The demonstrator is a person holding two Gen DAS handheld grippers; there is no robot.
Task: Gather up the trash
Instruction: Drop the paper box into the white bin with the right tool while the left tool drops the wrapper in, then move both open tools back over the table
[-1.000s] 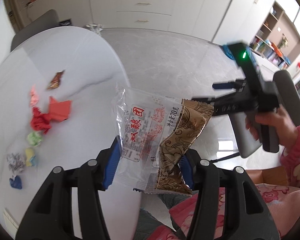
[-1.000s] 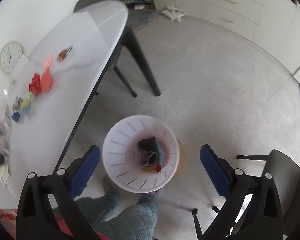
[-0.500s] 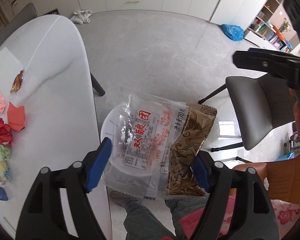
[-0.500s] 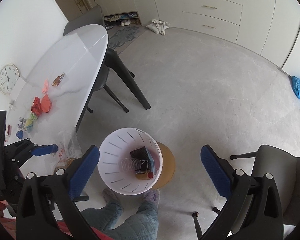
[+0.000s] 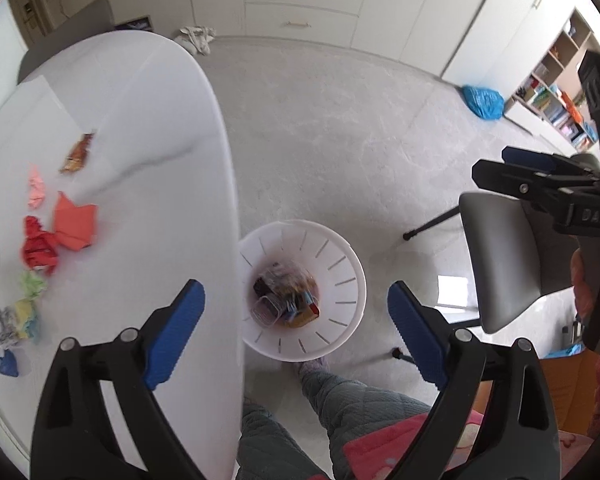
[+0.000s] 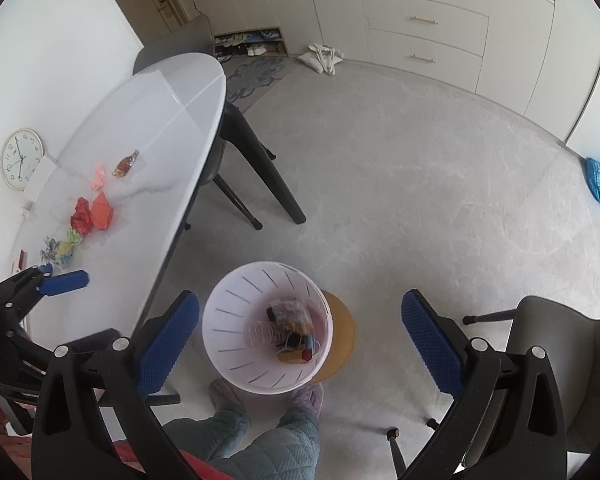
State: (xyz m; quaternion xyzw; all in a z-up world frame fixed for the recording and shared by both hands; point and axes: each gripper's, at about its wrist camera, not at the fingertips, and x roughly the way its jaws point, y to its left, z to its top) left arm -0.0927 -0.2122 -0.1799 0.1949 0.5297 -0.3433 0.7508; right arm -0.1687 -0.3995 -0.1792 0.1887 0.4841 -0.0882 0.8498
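The crumpled paper scraps and small foil wrapper [image 5: 76, 153] at the left of the frame, on the white oval table [image 5: 148, 128], look light, soft and springy, probably best pinched across a raised fold. The red wad [image 5: 39, 246] touches an orange folded sheet [image 5: 75, 222]; green, yellow, grey and blue bits lie below. The left gripper [image 5: 296, 320] hangs wide apart and empty over the white slotted wastebasket [image 5: 340, 248]; the right gripper [image 6: 300, 340] is equally spread.
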